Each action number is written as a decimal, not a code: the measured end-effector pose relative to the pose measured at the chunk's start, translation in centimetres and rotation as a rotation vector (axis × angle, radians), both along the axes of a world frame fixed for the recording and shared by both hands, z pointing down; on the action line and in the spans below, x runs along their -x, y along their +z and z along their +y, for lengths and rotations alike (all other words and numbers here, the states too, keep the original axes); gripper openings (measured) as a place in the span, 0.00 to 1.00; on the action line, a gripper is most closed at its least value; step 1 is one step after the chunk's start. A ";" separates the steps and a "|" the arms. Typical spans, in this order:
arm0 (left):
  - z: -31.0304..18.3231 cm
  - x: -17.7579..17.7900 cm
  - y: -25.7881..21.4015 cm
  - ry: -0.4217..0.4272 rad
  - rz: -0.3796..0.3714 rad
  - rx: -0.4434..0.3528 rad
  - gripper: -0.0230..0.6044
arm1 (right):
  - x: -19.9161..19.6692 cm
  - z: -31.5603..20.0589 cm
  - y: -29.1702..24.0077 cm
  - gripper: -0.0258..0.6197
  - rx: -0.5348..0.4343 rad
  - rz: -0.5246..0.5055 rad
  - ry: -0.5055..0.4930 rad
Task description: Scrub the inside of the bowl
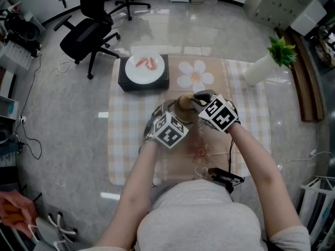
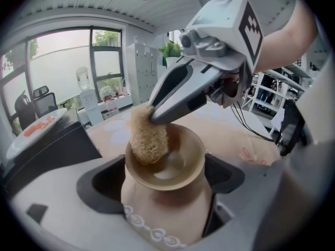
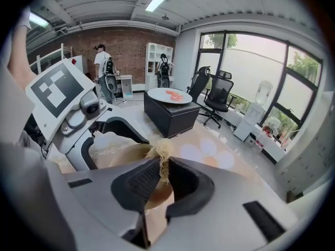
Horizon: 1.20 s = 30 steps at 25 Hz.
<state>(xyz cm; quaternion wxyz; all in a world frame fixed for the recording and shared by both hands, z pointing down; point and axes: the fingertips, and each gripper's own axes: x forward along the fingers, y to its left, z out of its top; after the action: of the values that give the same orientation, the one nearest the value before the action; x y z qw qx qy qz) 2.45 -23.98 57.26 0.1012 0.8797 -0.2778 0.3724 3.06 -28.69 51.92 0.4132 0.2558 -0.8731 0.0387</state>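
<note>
Bowl [image 2: 194, 140]: one only, tan, round and glossy inside, with a white scrolled pattern running round its outer wall. It sits tilted between the two jaws of the left gripper [image 2: 165, 192], which are clenched on its sides. Inside it, against the wall on the side away from the left gripper's camera, stands one loofah scrubber [image 2: 149, 137], pale straw in colour, coarse and fibrous. The right gripper [image 3: 162, 177] has its two dark ribbed pads pinched on the top of the scrubber and reaches down into the bowl from above. In the head view both grippers meet over a checked tablecloth [image 1: 125, 124] printed with a large white flower. Beyond the grippers, one white plate [image 1: 157, 73] rests on a black box [image 1: 144, 83] and holds a few red-orange pieces [image 1: 146, 63].
</note>
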 end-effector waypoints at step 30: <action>0.0 0.2 0.1 -0.002 0.015 0.018 0.78 | -3.2 4.5 -0.7 0.13 0.159 -0.030 0.054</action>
<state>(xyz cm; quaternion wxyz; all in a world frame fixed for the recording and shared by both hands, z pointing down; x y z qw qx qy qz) 2.28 -24.00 57.34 0.1119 0.8813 -0.2747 0.3680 6.25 -24.17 51.20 0.4180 0.2450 -0.8661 0.1227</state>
